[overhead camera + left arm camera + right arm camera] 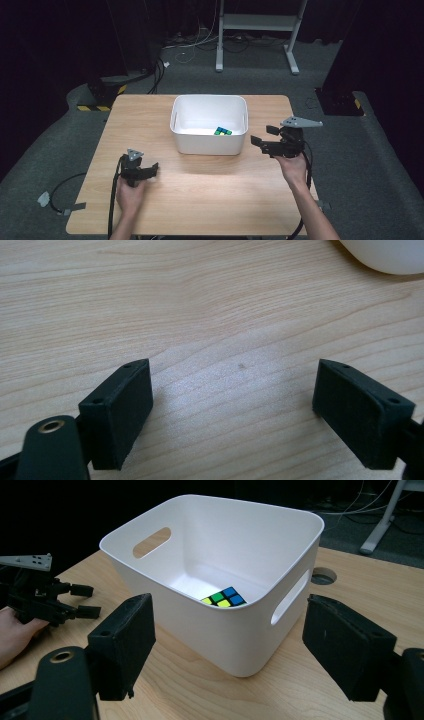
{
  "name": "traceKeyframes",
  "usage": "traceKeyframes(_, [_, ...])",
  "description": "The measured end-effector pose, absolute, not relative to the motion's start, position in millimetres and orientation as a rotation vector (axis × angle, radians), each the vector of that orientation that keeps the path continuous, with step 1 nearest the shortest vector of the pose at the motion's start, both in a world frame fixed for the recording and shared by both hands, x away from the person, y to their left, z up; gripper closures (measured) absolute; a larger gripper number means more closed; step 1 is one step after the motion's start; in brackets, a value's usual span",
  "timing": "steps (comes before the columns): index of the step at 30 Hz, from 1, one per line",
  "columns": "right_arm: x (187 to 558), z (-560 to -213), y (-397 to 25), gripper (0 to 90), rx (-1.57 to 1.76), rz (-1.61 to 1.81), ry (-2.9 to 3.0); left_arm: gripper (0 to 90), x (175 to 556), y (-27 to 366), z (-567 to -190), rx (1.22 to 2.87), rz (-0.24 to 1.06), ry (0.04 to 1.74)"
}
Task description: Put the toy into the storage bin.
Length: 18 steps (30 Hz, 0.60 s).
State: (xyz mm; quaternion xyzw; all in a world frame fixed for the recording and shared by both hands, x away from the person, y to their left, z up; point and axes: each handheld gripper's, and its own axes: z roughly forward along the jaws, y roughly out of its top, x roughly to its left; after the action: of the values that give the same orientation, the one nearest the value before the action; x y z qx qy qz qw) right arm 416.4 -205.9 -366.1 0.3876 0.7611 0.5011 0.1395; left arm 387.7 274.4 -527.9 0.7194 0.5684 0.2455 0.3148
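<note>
Both tongs gape empty — left tongs low over surface, right tongs beside white bin holding puzzle cube. Likely next: right reaches over rim — grips cube.

**Black grippers, grey plates, bare forearms**

Each hand grips a black two-jaw tool. The left gripper and right gripper carry grey three-cornered plates and trail black cables. Their blocky black pads show small screw holes. No sleeves cover the forearms.
</note>
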Motion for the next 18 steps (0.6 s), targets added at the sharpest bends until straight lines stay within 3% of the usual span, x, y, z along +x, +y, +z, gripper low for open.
traceKeyframes(18, [409.6,-375.2,-209.7,20.5,1.137,1.456,2.204,16.6,387.7,274.3,-527.9,1.894,0.646,1.498])
